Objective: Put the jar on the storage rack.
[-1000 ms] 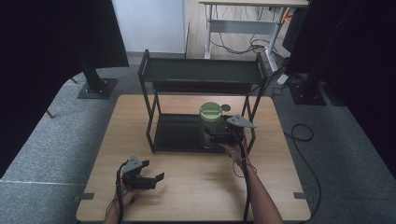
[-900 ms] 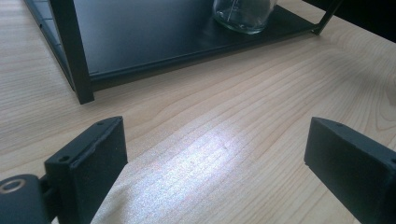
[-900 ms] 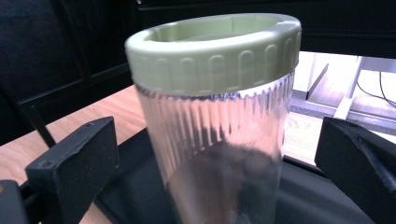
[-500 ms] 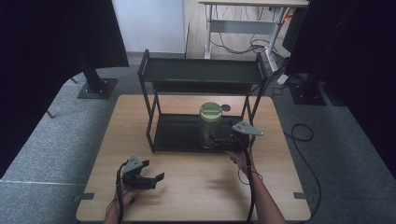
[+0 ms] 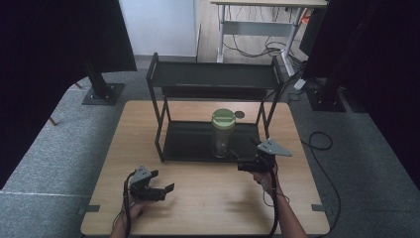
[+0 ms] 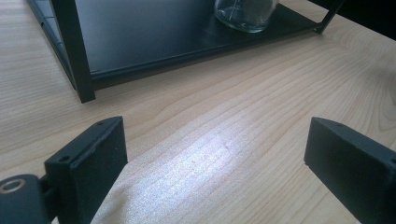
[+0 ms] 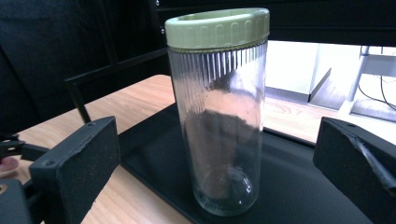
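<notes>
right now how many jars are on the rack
1. The glass jar with a green lid stands upright on the rack's bottom shelf, toward its right, just ahead of the open right gripper. The top shelf looks bare, though its surface is dark.

A light wooden table [image 5: 208, 193] carries a black two-tier rack [image 5: 213, 79]. On the rack's bottom shelf [image 5: 190, 144] stands a green-lidded glass jar [image 5: 223, 133], upright.

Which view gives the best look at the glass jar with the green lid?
The right gripper view: the glass jar stands whole and close between the open jaws. The high view shows it small on the rack's lower shelf; the left gripper view catches its base.
</notes>
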The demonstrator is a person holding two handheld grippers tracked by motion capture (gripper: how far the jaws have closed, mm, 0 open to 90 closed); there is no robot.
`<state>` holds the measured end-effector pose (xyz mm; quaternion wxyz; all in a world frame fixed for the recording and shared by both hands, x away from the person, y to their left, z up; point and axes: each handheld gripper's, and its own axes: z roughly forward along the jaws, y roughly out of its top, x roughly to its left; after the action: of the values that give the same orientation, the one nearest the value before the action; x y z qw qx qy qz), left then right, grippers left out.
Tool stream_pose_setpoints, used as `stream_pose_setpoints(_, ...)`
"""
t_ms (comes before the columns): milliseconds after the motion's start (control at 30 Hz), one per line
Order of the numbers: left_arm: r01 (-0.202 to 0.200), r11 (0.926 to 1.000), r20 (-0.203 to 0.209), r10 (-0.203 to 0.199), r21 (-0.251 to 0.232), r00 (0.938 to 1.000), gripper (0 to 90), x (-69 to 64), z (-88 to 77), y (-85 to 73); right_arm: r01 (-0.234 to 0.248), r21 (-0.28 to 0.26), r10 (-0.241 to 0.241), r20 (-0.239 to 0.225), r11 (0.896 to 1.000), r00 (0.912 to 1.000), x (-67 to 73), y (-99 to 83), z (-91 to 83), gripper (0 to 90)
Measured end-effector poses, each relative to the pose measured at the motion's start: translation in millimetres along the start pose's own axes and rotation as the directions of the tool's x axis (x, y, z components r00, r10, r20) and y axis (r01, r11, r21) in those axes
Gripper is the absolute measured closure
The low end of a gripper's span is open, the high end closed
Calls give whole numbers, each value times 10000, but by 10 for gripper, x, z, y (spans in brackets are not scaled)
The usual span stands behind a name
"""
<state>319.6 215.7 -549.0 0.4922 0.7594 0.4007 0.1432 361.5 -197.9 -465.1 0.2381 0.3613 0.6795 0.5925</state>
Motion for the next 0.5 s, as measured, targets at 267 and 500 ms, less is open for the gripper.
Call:
stream_pose_setpoints(267,-30,10000,-8,30,18,10000,56,-2,1,1,-35,-191,32,-179,9998,9998,56,-117,-287,31)
stream_pose_setpoints(500,-21,10000,-6,21,35,10000,56,-1,3,1,-256,-355,242,-396,9990,9989,100,-252,-485,46)
